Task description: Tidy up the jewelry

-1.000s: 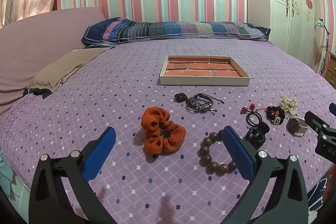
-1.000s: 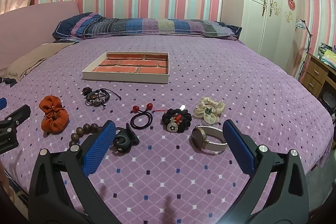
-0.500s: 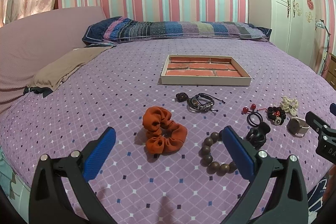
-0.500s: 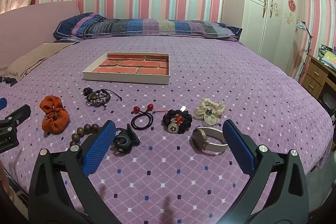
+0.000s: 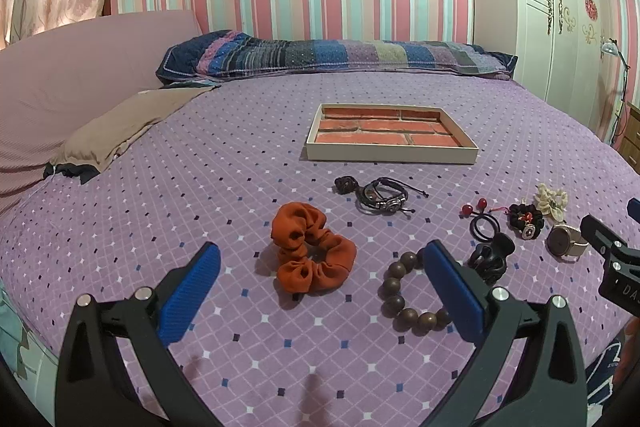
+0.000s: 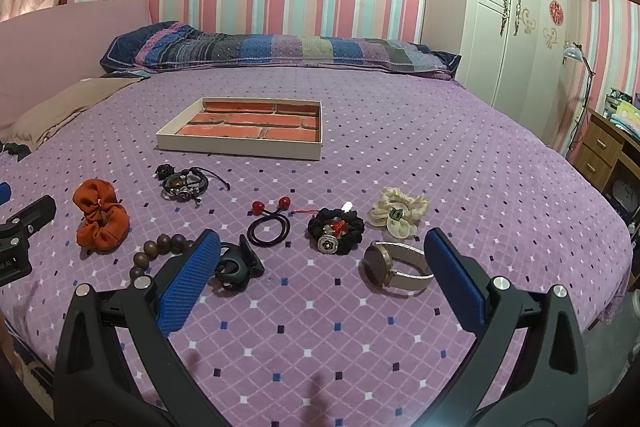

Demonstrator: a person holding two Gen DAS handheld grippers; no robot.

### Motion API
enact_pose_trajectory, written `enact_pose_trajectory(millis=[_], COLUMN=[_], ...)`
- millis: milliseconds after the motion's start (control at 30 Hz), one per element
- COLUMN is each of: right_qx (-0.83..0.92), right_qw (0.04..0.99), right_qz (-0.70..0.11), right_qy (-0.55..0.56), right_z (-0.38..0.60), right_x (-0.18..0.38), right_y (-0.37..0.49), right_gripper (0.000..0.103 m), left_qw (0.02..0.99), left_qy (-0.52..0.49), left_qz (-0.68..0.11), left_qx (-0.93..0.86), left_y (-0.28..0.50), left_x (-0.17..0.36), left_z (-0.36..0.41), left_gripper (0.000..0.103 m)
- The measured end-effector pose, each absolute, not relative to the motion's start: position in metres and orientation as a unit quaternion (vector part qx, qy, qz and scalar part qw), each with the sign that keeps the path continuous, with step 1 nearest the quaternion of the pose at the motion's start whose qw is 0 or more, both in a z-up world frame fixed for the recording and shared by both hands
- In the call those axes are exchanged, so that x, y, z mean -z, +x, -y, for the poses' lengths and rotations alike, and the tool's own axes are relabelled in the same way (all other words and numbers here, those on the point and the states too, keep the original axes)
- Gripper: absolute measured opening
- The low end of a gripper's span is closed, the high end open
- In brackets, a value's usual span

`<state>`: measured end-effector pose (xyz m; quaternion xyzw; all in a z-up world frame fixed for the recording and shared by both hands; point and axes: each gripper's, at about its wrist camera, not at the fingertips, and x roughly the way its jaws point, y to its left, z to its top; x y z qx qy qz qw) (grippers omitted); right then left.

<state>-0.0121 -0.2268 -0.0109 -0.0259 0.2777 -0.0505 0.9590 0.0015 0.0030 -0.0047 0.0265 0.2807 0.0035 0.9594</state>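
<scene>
Even, fairly bright indoor light fills both views. Glare whitens the glossy white wardrobe [image 6: 516, 27]. Soft, short shadows sit under items on the purple diamond-patterned bedspread [image 5: 200, 187]. Fisheye bending curves the edges; corners go black.

Each tool, the left tool [image 5: 320, 279] and the right tool [image 6: 322, 275], has two black plastic arms with triangular cut-outs, silver round screws near the tips, and fingers [image 5: 188, 293] faced with ribbed blue pads [image 6: 454, 283]. White letters mark the right tool's black side.
</scene>
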Motion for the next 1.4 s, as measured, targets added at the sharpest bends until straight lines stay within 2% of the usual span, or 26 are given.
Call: enact_pose_trajectory(millis=[1400], right_qx=[0.051], right_qw=[0.958], right_qz=[-0.281], right_qy=[-0.022], right_z=[0.2287], right_x=[0.0153], right_y=[-0.0107], right_gripper=[0.099], left_qw=[0.958], left_qy=[0.024], left_qz=[-0.285], left_qx=[-0.004], left_y=[0.0018], left_x=[0.007], left_z=[-0.0009], left_gripper=[0.099])
